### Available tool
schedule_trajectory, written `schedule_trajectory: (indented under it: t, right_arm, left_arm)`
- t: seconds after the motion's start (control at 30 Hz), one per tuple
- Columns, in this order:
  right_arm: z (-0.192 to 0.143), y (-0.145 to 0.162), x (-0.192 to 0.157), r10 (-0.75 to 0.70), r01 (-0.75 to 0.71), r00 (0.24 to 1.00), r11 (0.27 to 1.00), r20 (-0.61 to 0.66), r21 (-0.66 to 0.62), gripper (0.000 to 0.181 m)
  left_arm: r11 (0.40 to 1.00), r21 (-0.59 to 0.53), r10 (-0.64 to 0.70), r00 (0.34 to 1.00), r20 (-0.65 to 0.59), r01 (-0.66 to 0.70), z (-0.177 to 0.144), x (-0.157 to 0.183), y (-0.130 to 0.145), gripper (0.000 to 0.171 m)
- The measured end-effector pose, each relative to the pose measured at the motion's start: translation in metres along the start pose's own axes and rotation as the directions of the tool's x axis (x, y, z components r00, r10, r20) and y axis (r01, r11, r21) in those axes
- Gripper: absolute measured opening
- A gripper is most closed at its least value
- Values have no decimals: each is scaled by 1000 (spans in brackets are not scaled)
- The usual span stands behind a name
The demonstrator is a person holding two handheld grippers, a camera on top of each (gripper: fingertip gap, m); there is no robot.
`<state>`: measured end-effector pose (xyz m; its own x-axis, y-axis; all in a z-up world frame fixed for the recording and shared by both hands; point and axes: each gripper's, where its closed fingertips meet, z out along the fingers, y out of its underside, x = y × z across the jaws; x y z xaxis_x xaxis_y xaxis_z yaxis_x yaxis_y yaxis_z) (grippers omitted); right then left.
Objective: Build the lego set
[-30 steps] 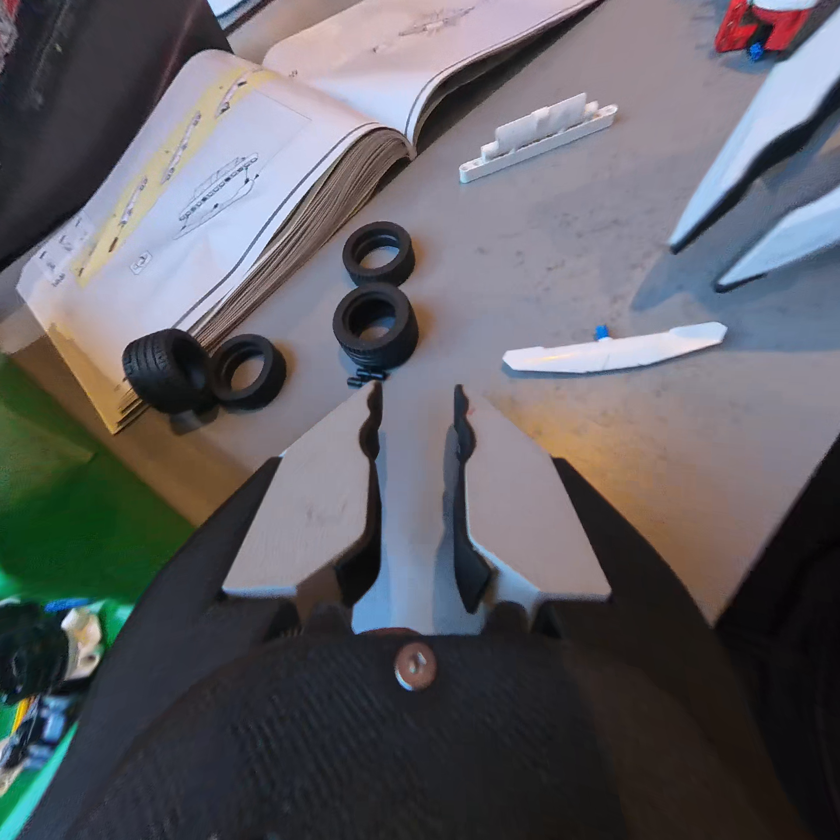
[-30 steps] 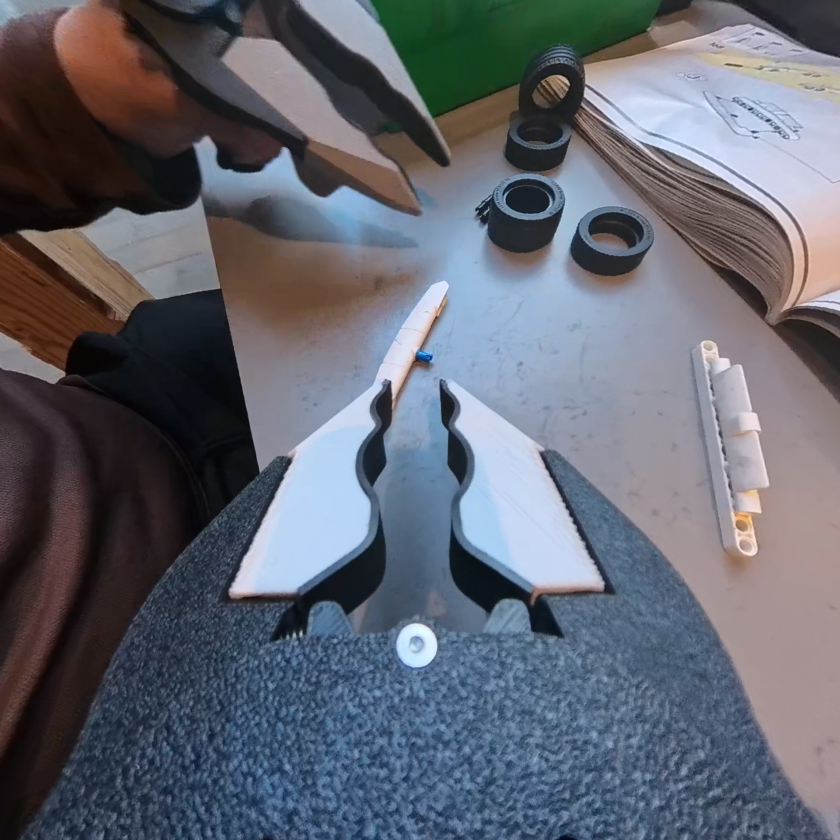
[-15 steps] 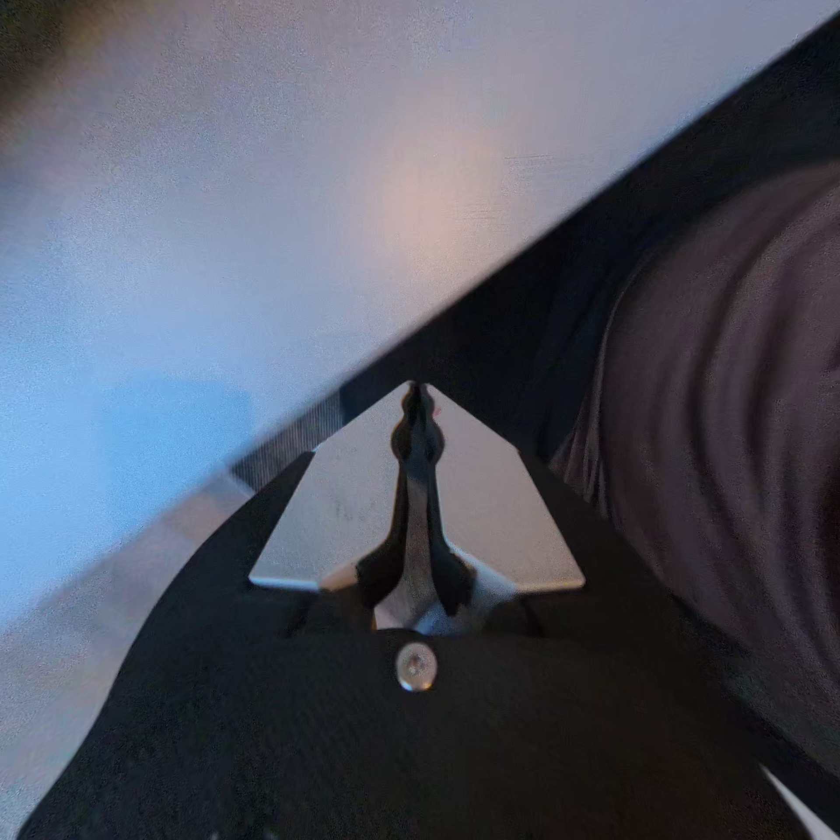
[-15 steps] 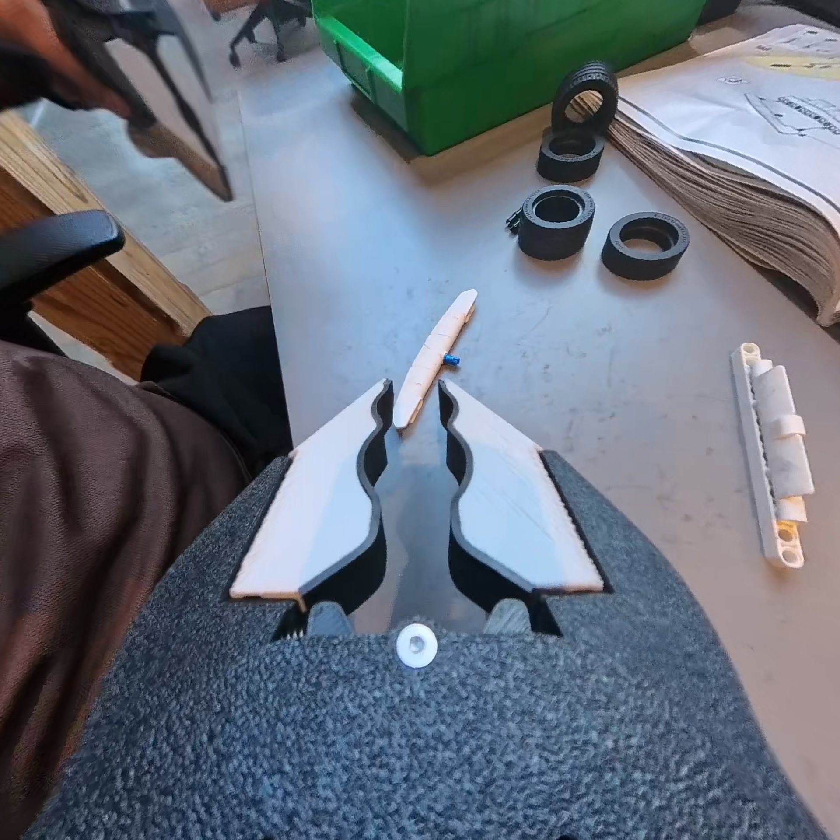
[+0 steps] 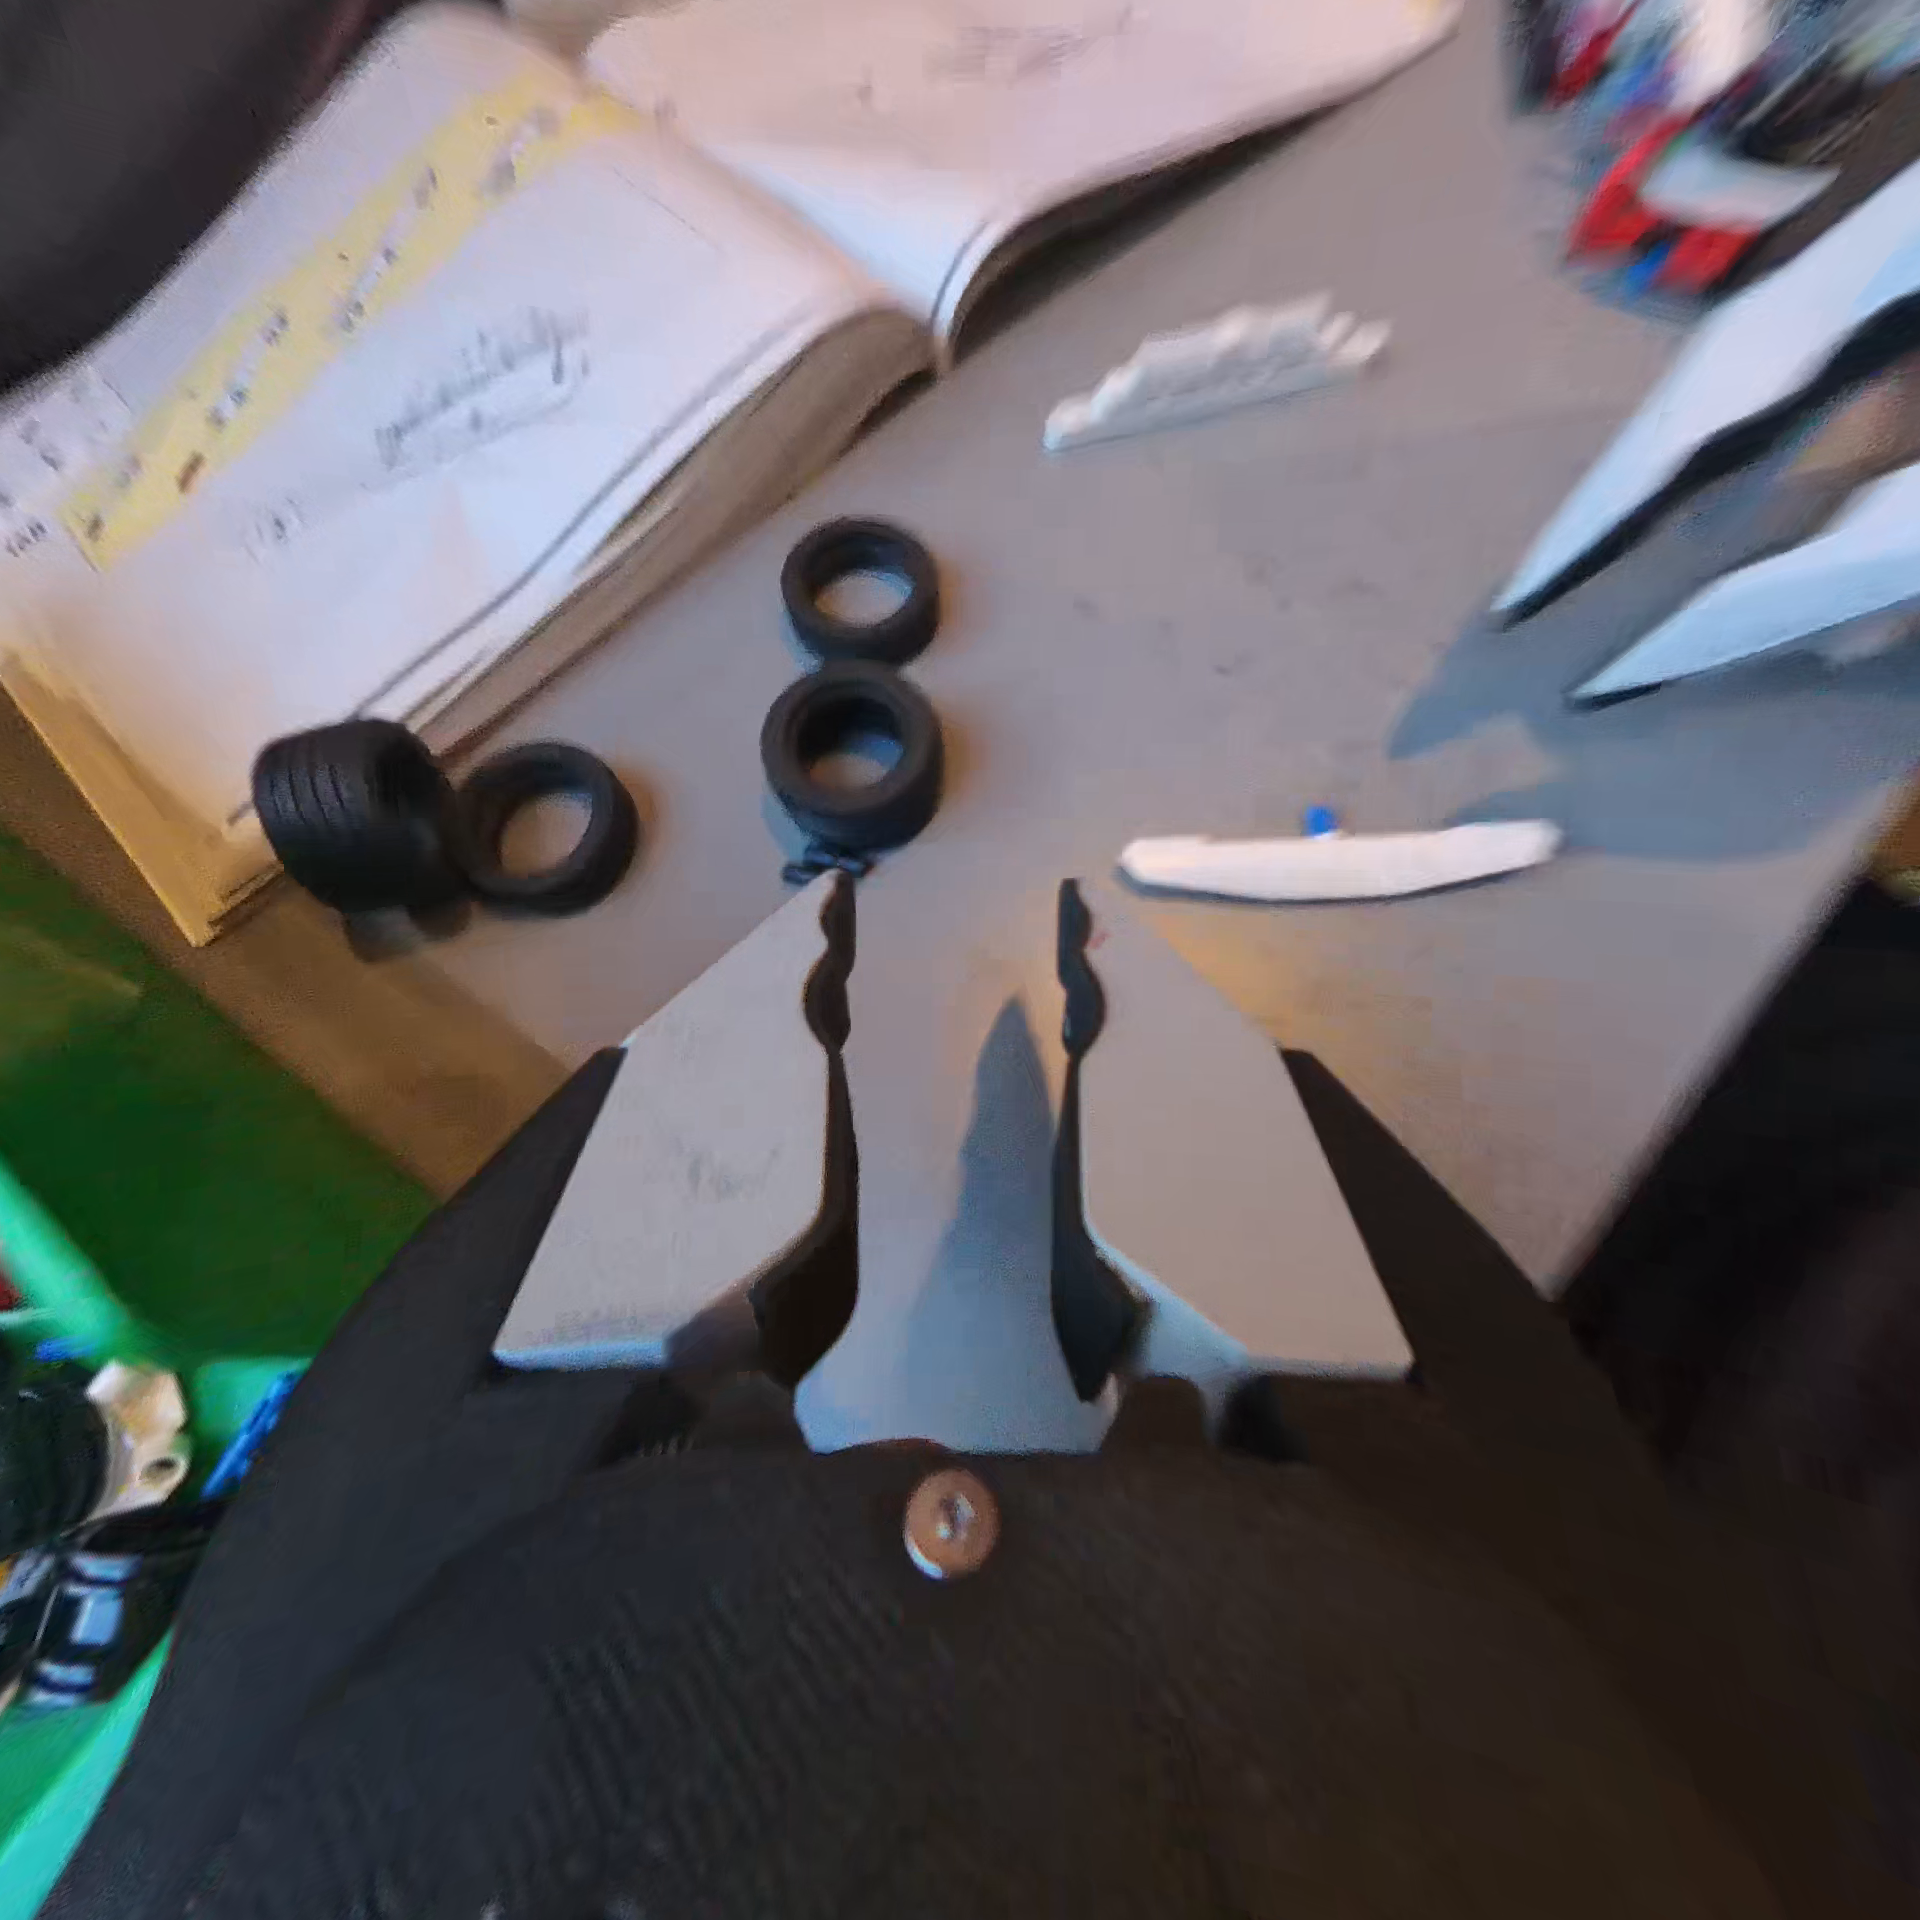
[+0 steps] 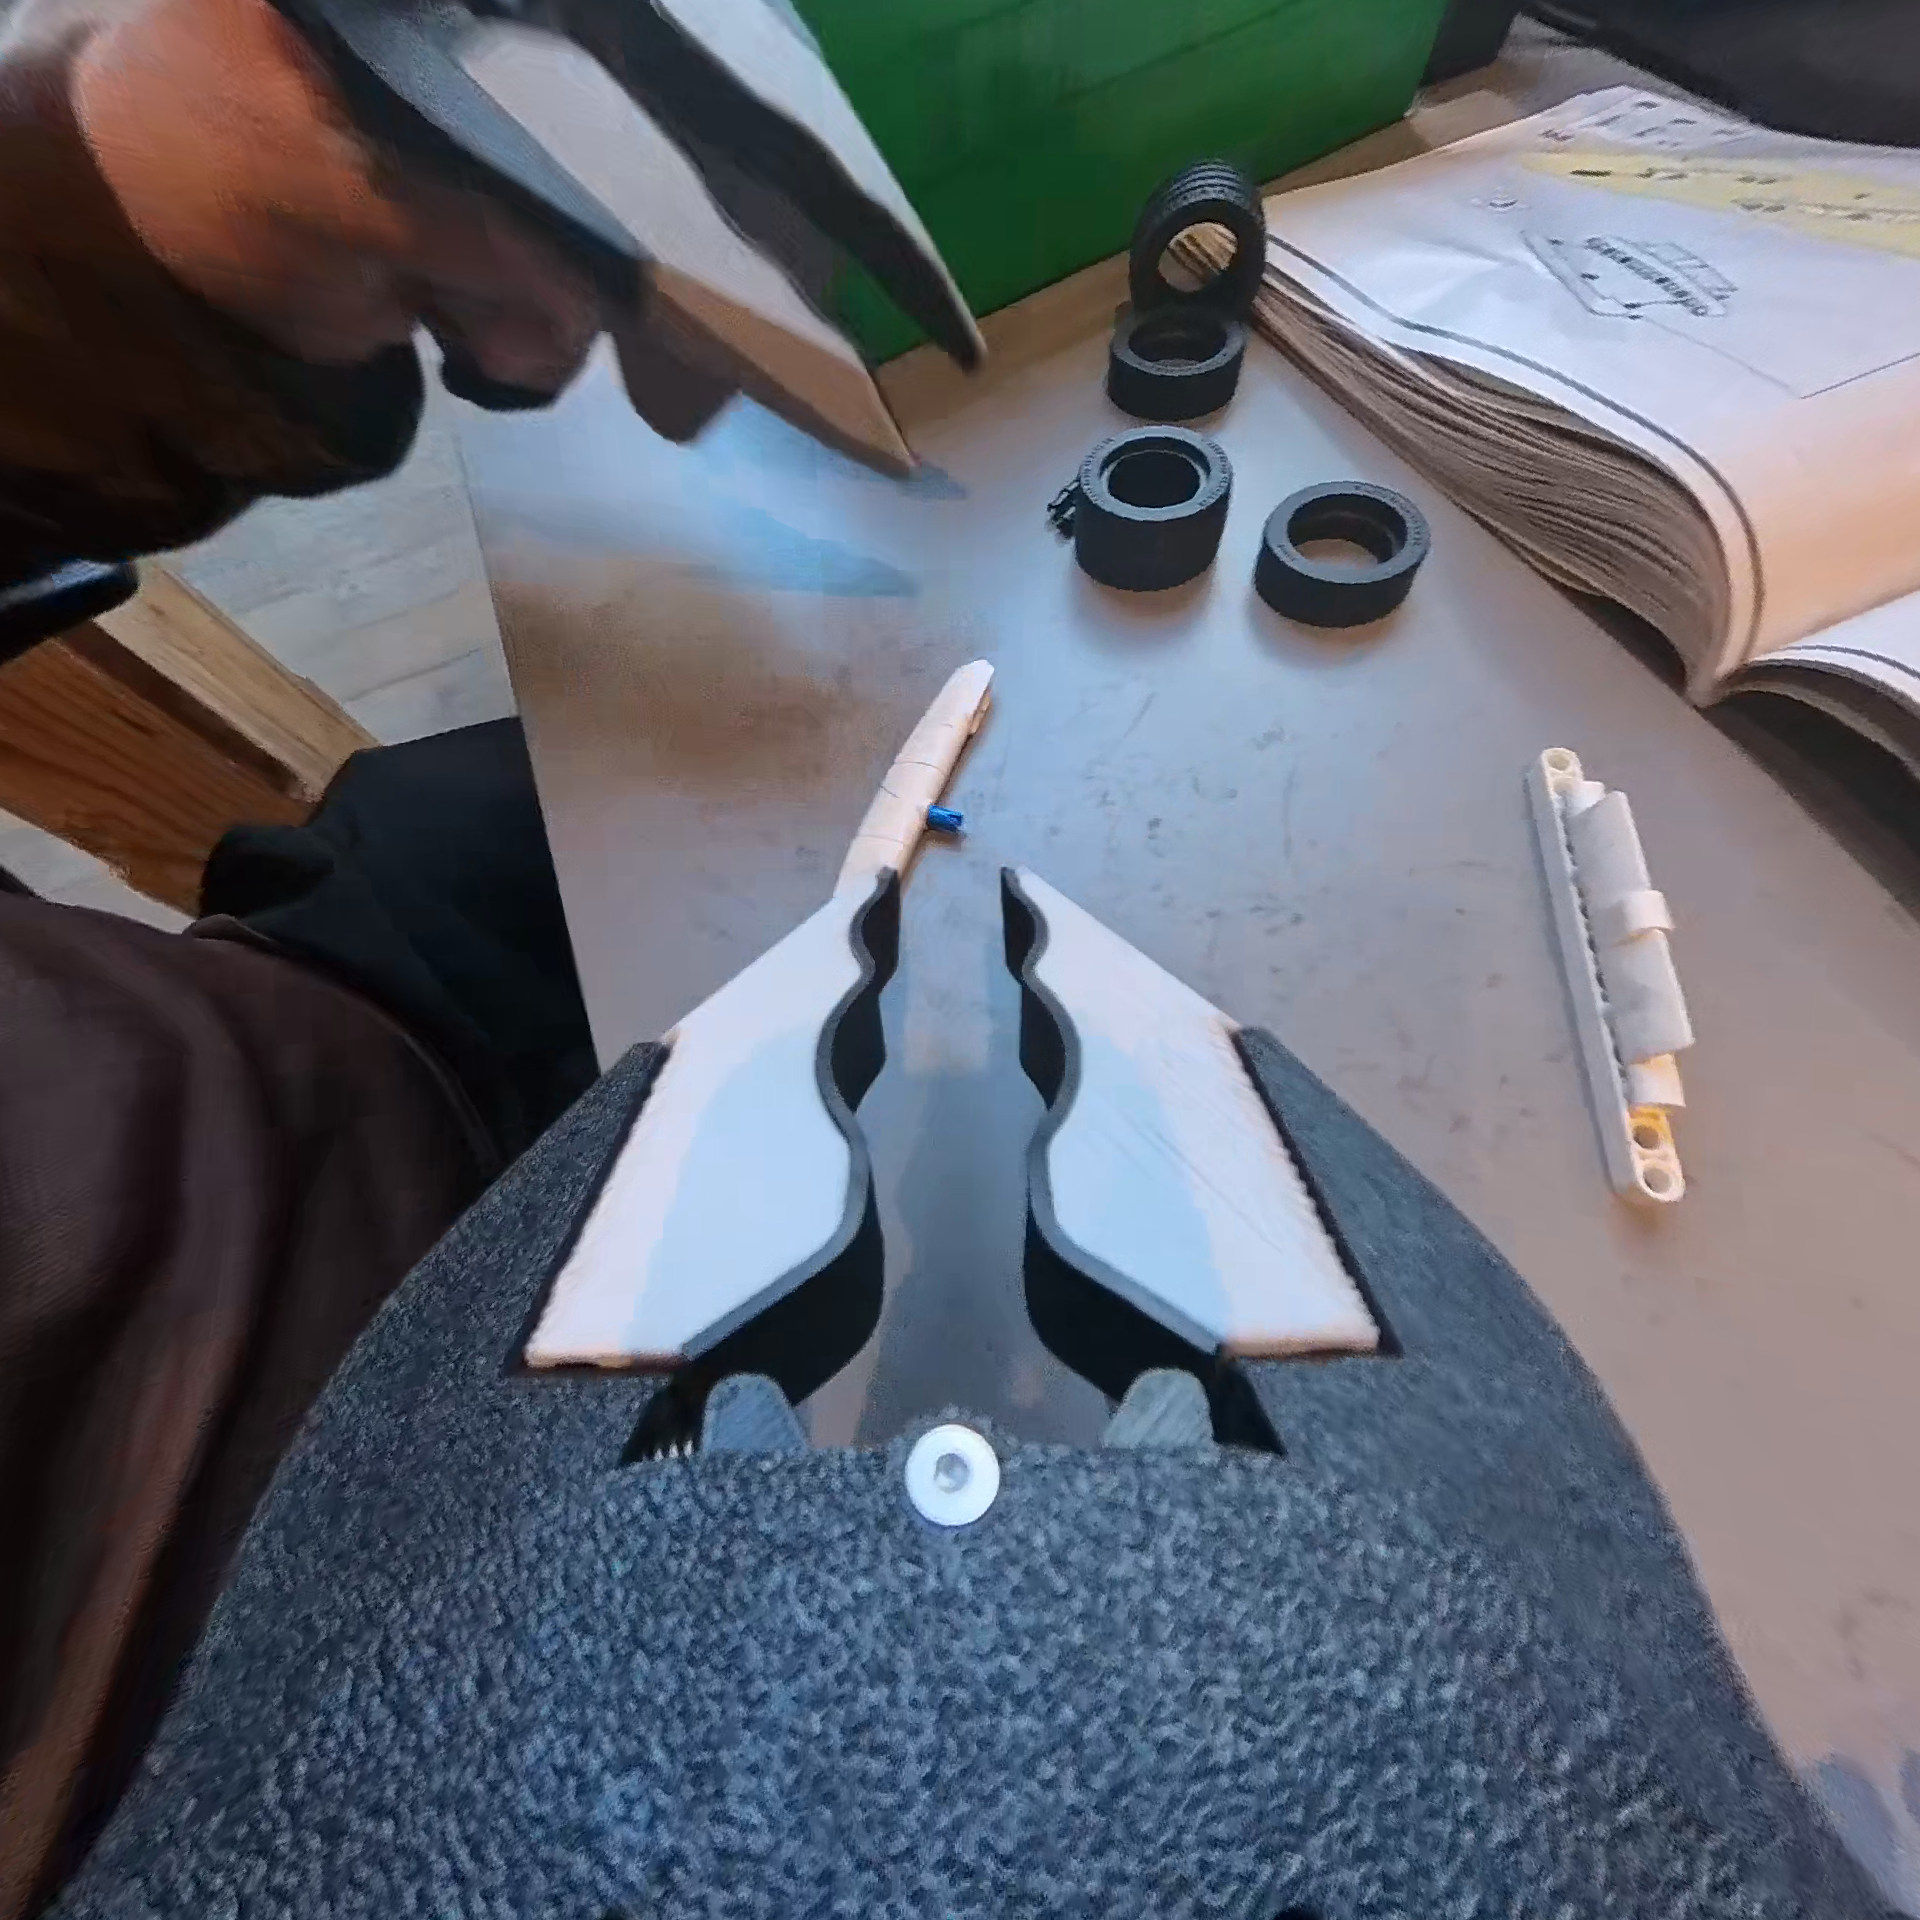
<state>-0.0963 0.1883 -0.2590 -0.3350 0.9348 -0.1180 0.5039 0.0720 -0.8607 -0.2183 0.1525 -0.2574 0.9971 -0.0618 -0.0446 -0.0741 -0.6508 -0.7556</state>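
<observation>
My left gripper is open and empty, above the grey table, just short of a black tyre with a small black pin beside it. A long white curved piece with a blue pin lies to its right. My right gripper is open and empty; its left fingertip covers the near end of that white piece. A white beam assembly lies to the right. Several black tyres lie ahead. The left gripper shows blurred at the upper left.
An open instruction book lies at the back, one tyre leaning on it. A green bin stands beyond the tyres and shows at lower left. Red and blue parts lie far right. A person's brown sleeve is close. One gripper's finger ends stand about 15 cm off the other's. From the right gripper's tips to the long white curved piece is close to 6 cm. The right camera catches it too, in the right wrist view.
The left gripper swung away from the table and shut half a second ago; now it is back over the tyres and open. The right gripper shifted slightly, staying open near the white piece.
</observation>
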Motion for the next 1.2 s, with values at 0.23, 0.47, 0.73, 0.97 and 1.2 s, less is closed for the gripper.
schedule_trajectory:
  t: [0.23, 0.47, 0.73, 0.97, 1.2]
  right_arm:
    - [-9, 5, 3, 14, -14, 1000, 1000, -19, 4, 20]
    - [1, -4, 1, 17, -17, 1000, 1000, 25, 19, 20]
    - [0, 2, -1, -12, 12, 1000, 1000, -6, -9, 20]
    - [-2, 1, 2, 22, -22, 1000, 1000, 18, 6, 20]
    - [-3, 0, 0, 17, -18, 999, 1000, 33, 15, 19]
  left_arm:
    - [953, -281, -104, 993, 54, 115, -50, -11, 99, 0]
    - [996, -66, -63, 998, 17, 64, -42, -9, 31, 29]
    - [962, -246, 127, 992, 12, -120, 36, -30, 20, 31]
    - [960, -251, 112, 992, -60, -123, 36, -28, 20, 22]
    - [966, -247, 55, 992, -114, -82, 38, -22, 20, 0]
